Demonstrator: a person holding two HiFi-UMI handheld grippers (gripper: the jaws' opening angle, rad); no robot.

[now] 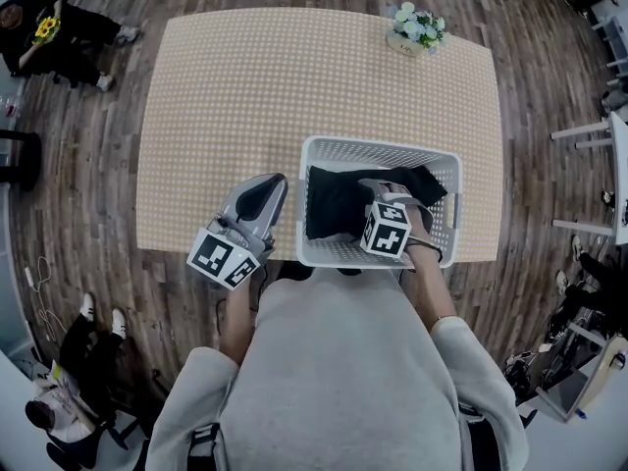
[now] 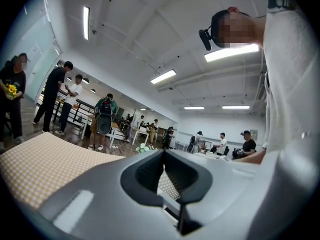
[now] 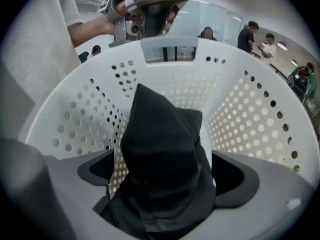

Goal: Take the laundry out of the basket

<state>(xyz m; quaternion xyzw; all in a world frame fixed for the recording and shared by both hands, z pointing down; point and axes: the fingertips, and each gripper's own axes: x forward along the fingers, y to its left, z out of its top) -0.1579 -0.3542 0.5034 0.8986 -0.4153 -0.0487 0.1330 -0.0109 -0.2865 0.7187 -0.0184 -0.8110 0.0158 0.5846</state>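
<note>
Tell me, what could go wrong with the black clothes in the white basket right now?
1. The right gripper is open, with the black garment loose between its jaws. If it lifts now, the garment would probably stay behind.
2. The basket sits right at the near edge of the table, and the left gripper is beside it, not holding it. A hard tug might drag the basket off.

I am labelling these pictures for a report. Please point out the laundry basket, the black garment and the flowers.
laundry basket [image 1: 378, 145]: head view, on its far white rim.
black garment [image 3: 160, 154]: right gripper view, on the middle of the cloth.
flowers [image 1: 420, 25]: head view, on the pale blossoms.
</note>
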